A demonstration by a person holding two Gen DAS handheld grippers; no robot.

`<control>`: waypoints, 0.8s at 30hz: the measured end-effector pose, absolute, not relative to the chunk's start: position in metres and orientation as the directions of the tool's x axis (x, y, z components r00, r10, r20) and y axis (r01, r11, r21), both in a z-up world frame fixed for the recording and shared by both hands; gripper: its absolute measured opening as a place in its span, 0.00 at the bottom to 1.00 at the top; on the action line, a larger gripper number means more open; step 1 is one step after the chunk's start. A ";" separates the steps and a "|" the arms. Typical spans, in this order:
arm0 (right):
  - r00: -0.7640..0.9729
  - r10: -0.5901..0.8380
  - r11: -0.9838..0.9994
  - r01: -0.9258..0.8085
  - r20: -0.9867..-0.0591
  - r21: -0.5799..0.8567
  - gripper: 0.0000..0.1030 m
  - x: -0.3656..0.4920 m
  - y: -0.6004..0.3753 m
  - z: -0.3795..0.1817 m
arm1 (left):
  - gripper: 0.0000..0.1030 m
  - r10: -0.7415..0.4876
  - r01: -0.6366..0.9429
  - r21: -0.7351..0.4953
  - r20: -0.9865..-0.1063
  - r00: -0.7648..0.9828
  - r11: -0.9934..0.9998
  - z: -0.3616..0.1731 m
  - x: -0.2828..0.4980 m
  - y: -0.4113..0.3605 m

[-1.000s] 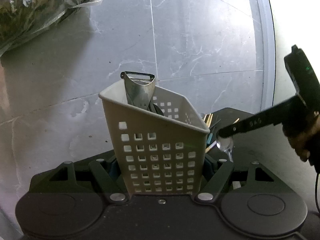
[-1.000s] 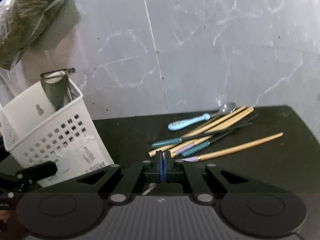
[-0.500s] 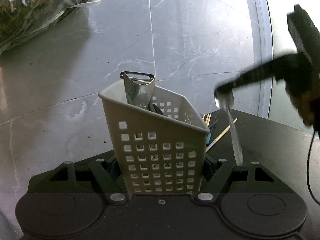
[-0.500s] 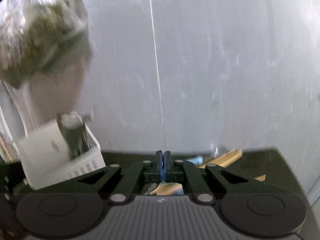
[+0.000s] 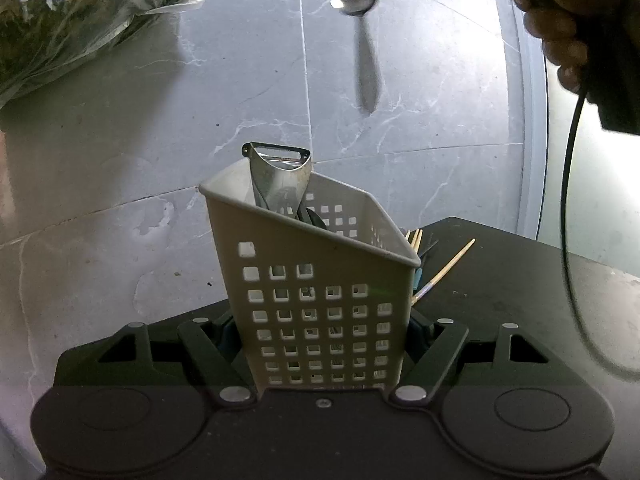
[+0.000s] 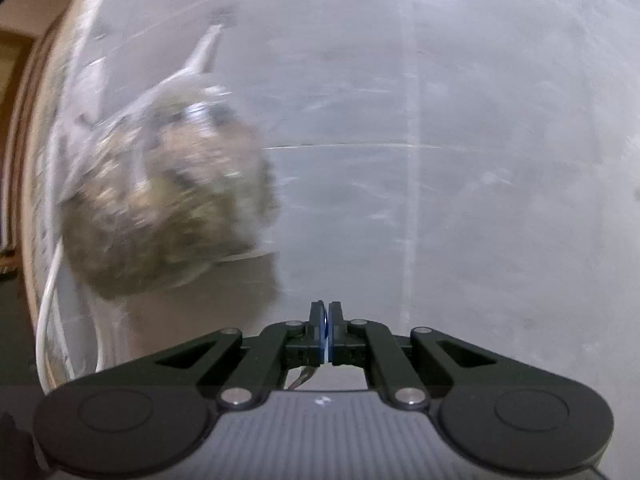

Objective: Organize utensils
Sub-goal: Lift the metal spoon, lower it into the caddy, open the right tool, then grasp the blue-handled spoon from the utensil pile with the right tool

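The grey marble floor [image 5: 120, 160] fills most of my left view, with the bagged greens [image 5: 72, 12] lying on it at the upper left and the dark tabletop [image 5: 520, 280] at the lower right. My left gripper [image 5: 320, 344] has its jaws spread around the white perforated utensil caddy [image 5: 312, 280] and pressed to its sides, holding it tilted; a steel peeler [image 5: 280, 176] stands inside.

A second ago my right gripper [image 6: 326, 340] was low beside the caddy, over the tabletop. Now it is high above the caddy, and a metal utensil [image 5: 366, 68] hangs from it, handle pointing down toward the opening. Its jaws are pressed together on the top of that utensil. I judge the pick is done and the drop into the caddy comes next; the handle hangs slightly beyond the far rim, so it needs bringing back toward me before lowering.

Several chopsticks [image 5: 444, 270] remain on the tabletop behind the caddy, so more loads are left.

Hard to read: the hanging utensil is motion-blurred, and I cannot tell spoon from fork with certainty. My right view is smeared and shows no caddy at all, only floor and the bag. The caddy hides most of the remaining pieces, and its lower contents show only as dark slivers through the holes.
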State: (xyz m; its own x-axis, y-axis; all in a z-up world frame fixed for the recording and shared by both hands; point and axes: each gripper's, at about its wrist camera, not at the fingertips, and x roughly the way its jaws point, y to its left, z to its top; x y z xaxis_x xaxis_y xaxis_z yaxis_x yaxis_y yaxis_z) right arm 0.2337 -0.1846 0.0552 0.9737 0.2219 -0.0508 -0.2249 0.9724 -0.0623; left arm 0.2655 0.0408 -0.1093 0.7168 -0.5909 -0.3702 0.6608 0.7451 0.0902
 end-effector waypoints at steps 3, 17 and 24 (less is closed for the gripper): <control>0.971 0.229 0.962 -0.237 -0.072 -0.135 0.01 0.235 -0.161 0.033 | 0.75 -0.589 0.659 0.089 -0.369 0.719 0.747 -0.109 0.265 0.040; 0.920 0.262 0.964 -0.261 -0.292 0.042 0.70 0.232 -0.204 -0.018 | 0.75 -0.577 0.648 0.094 -0.372 0.727 0.756 -0.109 0.262 0.038; 0.765 0.128 0.959 0.067 -0.631 0.276 0.60 0.288 -0.320 -0.082 | 0.75 -0.555 0.628 0.095 -0.378 0.741 0.773 -0.107 0.261 0.034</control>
